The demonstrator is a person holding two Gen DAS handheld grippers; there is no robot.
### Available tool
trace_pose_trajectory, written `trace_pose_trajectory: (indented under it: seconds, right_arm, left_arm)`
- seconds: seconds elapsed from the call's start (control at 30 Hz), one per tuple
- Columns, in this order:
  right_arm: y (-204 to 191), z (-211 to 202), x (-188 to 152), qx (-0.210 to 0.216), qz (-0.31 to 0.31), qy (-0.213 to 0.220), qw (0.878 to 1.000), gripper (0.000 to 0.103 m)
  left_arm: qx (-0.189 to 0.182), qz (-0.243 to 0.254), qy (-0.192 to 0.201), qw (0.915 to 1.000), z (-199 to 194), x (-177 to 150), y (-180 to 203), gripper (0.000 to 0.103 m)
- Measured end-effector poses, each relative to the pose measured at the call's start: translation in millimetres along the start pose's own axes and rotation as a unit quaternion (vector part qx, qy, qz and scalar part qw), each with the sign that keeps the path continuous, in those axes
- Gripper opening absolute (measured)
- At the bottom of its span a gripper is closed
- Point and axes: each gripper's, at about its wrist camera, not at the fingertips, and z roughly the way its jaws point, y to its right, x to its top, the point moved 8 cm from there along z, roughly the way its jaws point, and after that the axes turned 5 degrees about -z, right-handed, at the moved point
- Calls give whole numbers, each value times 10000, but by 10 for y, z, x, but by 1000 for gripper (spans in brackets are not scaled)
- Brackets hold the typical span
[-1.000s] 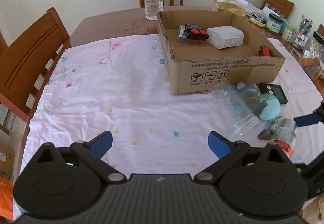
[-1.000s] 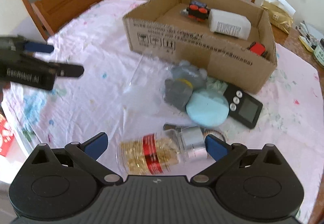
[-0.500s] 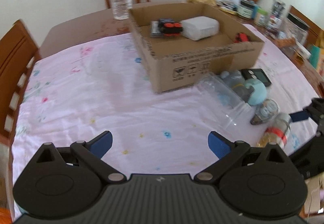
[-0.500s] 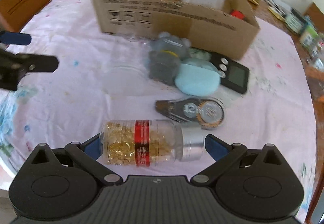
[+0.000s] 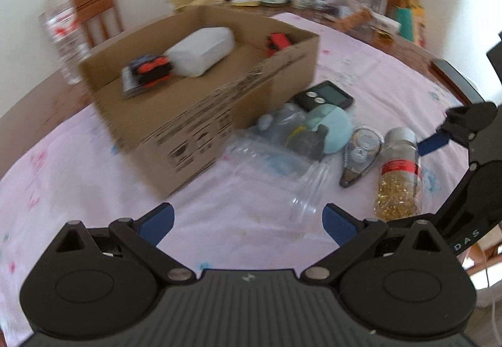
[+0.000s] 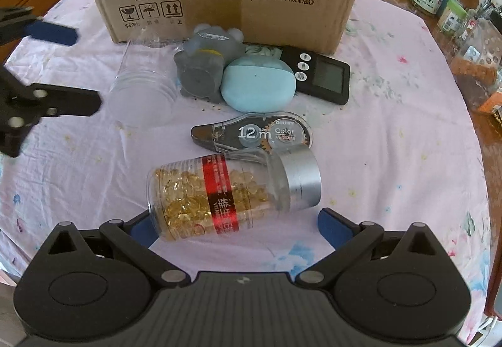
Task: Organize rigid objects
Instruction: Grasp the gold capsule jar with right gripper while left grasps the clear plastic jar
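Pink tablecloth (image 6: 392, 134), capsule bottle (image 6: 232, 193) lying between right gripper's (image 6: 233, 224) wide jaws.

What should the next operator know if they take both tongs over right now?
Right tongs: open, low over the cloth, straddling the capsule bottle lying on its side; not closed on it yet.
Left tongs: open, empty, facing the clear plastic jar lying on its side.
Done: toy car, white box and a small red item sit in the cardboard box.
Left on the cloth: capsule bottle, correction tape, blue round case, grey toy, black timer, clear plastic jar.
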Motion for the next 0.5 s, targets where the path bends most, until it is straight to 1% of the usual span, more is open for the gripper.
trace_pose_trajectory:
  seconds: [0.07,0.13,0.3,0.5]
  right_arm:
    - [-7,-4,3,-4,7,35,10000,103]
    - [-10,-10,7,-5,6,55,10000,103]
    - [-6,-18,4,-12,20,74,10000,103]
    - [-15,-44,-21,-22,5,193,9998,103]
  left_arm:
    - [-113,271,-1,9996,60,31,47,100]
    - [-140,484,-46,9987,129,59,72,100]
    - [-249,756,-106,9968,270,136,96,100]
    - [-397,1083,-141,9932,408,203,177,100]
